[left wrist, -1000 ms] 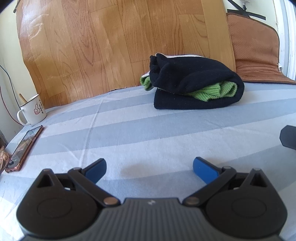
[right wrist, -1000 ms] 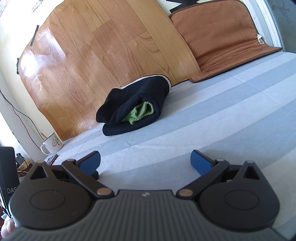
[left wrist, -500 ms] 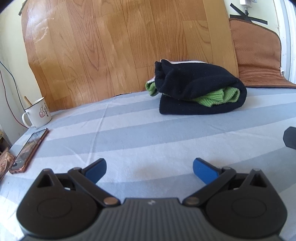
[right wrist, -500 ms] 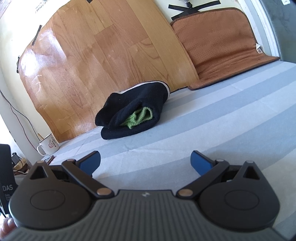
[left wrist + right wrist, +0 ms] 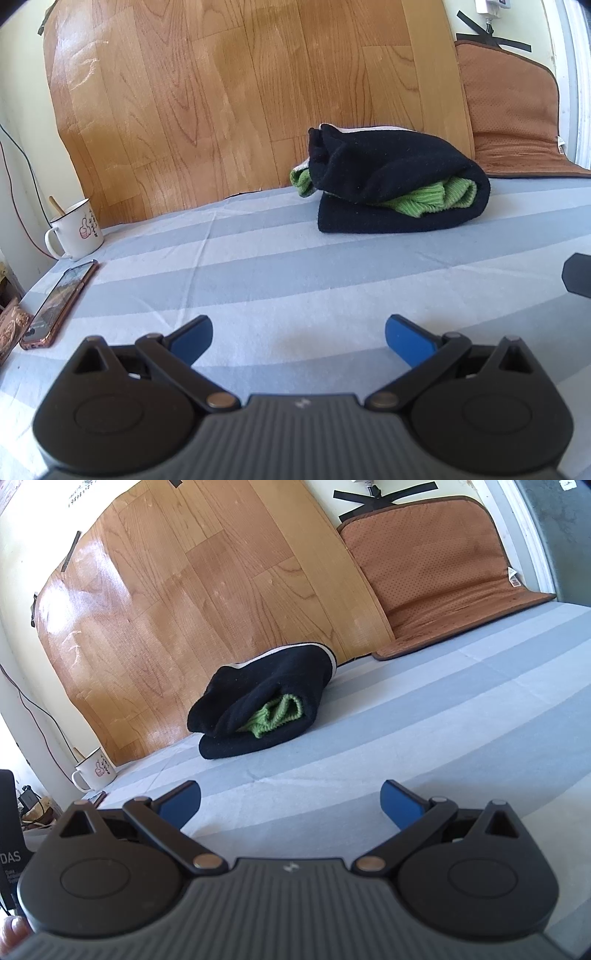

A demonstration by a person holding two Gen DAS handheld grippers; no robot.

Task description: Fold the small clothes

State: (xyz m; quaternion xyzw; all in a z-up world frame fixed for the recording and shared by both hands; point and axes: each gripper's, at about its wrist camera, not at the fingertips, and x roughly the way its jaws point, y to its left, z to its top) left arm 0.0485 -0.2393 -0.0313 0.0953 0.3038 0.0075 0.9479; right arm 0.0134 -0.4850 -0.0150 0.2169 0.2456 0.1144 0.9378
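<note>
Striped grey-and-white sheet (image 5: 295, 280) fills the left wrist view, and the left gripper (image 5: 298, 332) hangs low over it with its blue-tipped jaws spread wide and nothing between them. Ahead of the jaws and slightly right, well apart from them, lies the folded black garment (image 5: 399, 181) with a green knit piece (image 5: 428, 201) tucked inside; its rear edge sits close to the wood-grain panel (image 5: 240, 92). Far left of the jaws, at the sheet's edge, a white mug (image 5: 75, 230) stands beside a phone (image 5: 59, 304). In the right wrist view the right gripper (image 5: 290, 805) also has its jaws wide apart and holds nothing; the black garment (image 5: 258, 698) lies ahead and left, a brown mat (image 5: 436, 583) far right, with bare sheet (image 5: 424, 720) between.
</note>
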